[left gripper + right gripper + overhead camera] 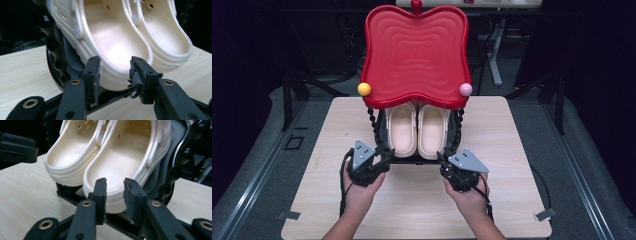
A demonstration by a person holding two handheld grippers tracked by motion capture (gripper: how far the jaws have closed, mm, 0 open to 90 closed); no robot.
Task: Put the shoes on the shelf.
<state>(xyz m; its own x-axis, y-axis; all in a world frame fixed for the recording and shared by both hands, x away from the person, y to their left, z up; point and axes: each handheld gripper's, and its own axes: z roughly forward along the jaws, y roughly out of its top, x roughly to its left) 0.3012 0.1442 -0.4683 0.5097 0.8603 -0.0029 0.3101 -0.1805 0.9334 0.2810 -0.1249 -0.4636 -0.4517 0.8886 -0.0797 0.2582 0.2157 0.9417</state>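
Observation:
A pair of cream clogs sits heel-first on the low black shelf (65,193) of a rack, under its red tray (416,55). My left gripper (384,156) is at the heel of the left clog (402,130). In the left gripper view that gripper (113,72) is open, its black jaws on either side of the left clog's (112,47) heel rim without clearly pressing it. My right gripper (443,158) is at the right clog (433,131). Seen in its own view, the right gripper (114,195) is open too, its jaws flanking the right clog's (120,162) heel.
The rack stands mid-table on a light wooden table (412,205), with wavy black side posts (373,125). A yellow ball (364,89) and a pink ball (466,89) cap the red tray's front corners. Dark floor and stand legs surround the table.

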